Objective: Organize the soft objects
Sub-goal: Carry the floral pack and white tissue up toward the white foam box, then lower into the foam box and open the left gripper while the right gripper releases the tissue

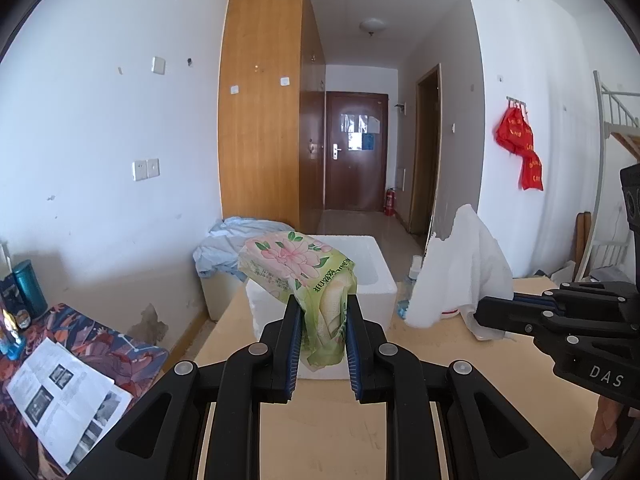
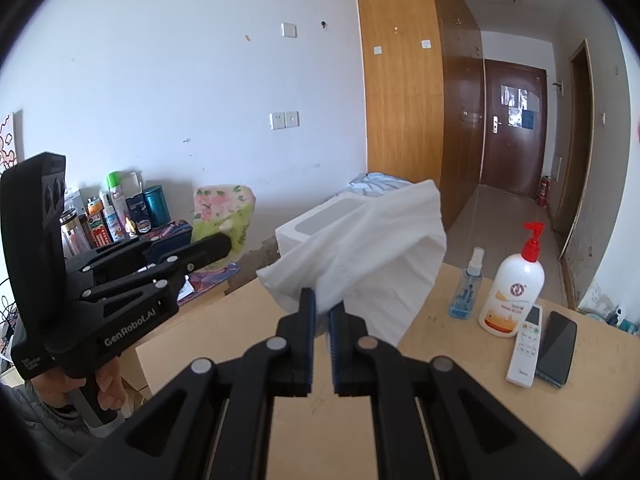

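While my left gripper (image 1: 323,322) clamps the green flowered tissue pack (image 1: 298,272) and holds it up off the table (image 1: 320,420), just in front of the white foam box (image 1: 382,284), my right gripper (image 2: 323,314) is pinched tight on a white cloth (image 2: 368,240), which hangs lifted above the tabletop. Beside it to the right stand a spray bottle (image 2: 466,286) and a lotion bottle (image 2: 514,288), with a remote (image 2: 526,346) and phone (image 2: 557,346) lying nearer.

I was working in a lived-in dorm-style bedroom.

A tall wooden wardrobe (image 1: 260,100), bunk-bed frame (image 1: 612,120), toiletries (image 2: 116,208) and entrance door (image 1: 356,156) showed it.
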